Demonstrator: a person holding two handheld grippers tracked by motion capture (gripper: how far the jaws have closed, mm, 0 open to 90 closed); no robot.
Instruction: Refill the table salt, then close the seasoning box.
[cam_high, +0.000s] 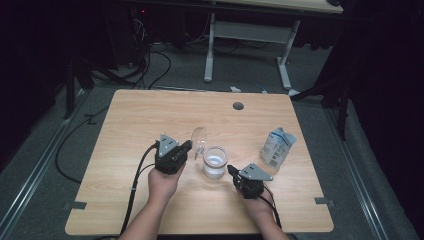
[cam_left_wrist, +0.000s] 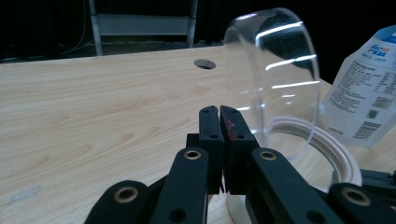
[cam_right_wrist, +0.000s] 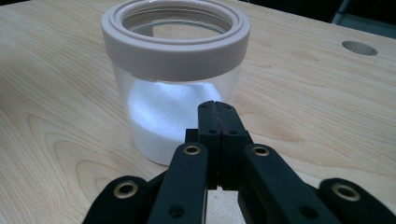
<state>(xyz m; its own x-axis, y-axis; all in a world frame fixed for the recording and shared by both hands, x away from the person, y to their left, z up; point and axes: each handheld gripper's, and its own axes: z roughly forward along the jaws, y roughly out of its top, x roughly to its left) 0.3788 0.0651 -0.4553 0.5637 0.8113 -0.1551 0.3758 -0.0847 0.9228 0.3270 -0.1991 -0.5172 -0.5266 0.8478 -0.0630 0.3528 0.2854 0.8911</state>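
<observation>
Closest to you, your right gripper (cam_high: 233, 171) sits low over the table (cam_high: 150, 210), jaws pressed flat together with nothing between them. In the right gripper view the tips are just in front of the jar (cam_right_wrist: 173, 79) – I can't tell if they actually touch the glass. The jar stands upright near the middle of the table, clear glass with a pale ring around its mouth and white powder (cam_right_wrist: 163, 116) filling roughly the lower half. The mouth is open.

Your left gripper (cam_high: 187, 146) is a bit further in, to the left of the jar and raised. Its jaws are closed too, and in the left gripper view the pads meet with nothing visible pinched between them. The clear lid (cam_left_wrist: 273, 79) stands on edge right past those tips, above the jar's rim – from the high view it looks like it's at the end of your left gripper, but whether you're really gripping it or it's just leaning there, I can't tell.

Off to the right of the jar, well apart from it, there's a white and blue bag (cam_high: 278, 146) lying on the table. Further back, a round hole (cam_high: 238, 106) in the tabletop near the far edge.
</observation>
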